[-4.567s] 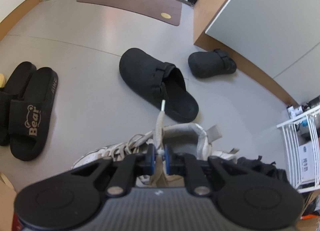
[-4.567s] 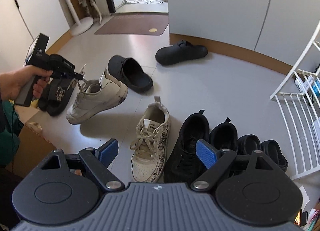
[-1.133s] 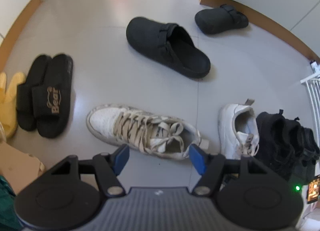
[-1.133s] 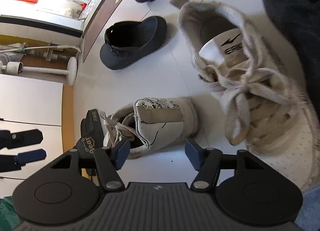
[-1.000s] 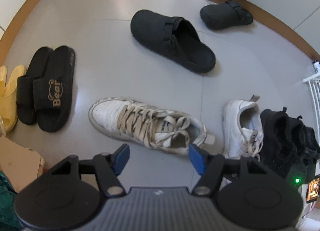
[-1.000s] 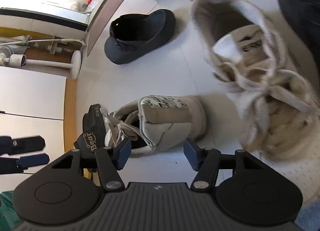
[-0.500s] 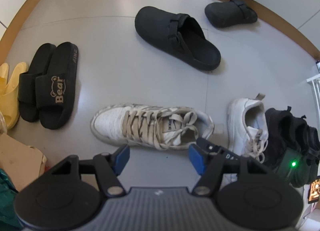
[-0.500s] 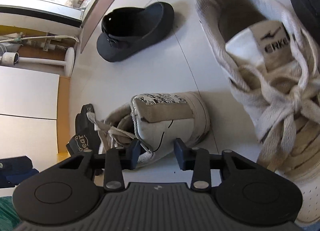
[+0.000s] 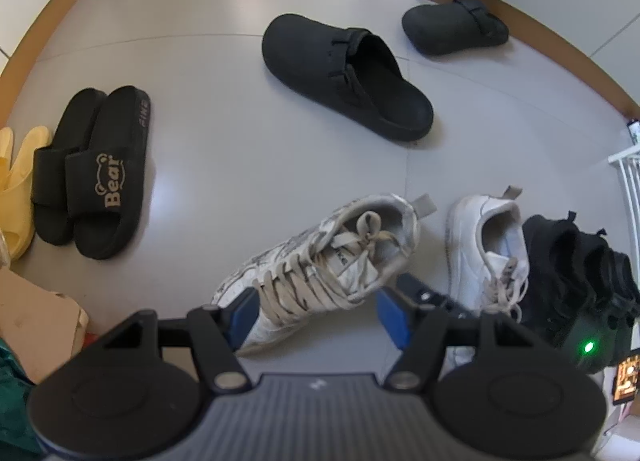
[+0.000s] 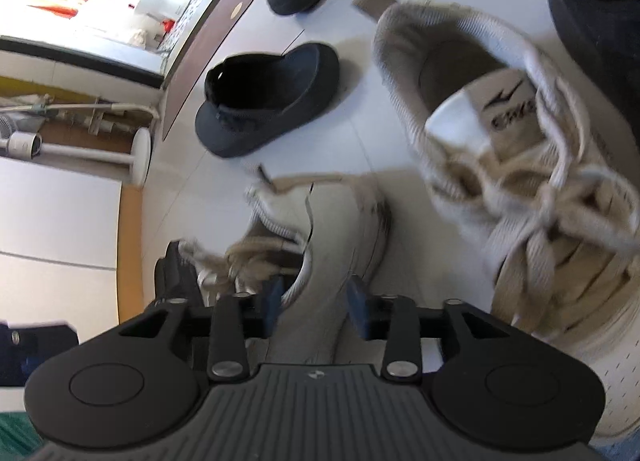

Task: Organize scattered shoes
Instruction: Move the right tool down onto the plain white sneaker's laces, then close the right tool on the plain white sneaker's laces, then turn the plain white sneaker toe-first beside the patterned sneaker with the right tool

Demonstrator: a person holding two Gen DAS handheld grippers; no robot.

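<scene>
Floor (image 9: pixel 240 149) grey, shoe-strewn; left hand-held gripper (image 9: pixel 320 315) spread; right hand-held gripper (image 10: pixel 314 307) pinching sneaker (image 10: pixel 332 245).

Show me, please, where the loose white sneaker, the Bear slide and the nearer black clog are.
loose white sneaker (image 9: pixel 320 261), left wrist view, on its laces.
Bear slide (image 9: pixel 108 181), left wrist view, on its strap.
nearer black clog (image 9: pixel 344 69), left wrist view, on its upper.
</scene>
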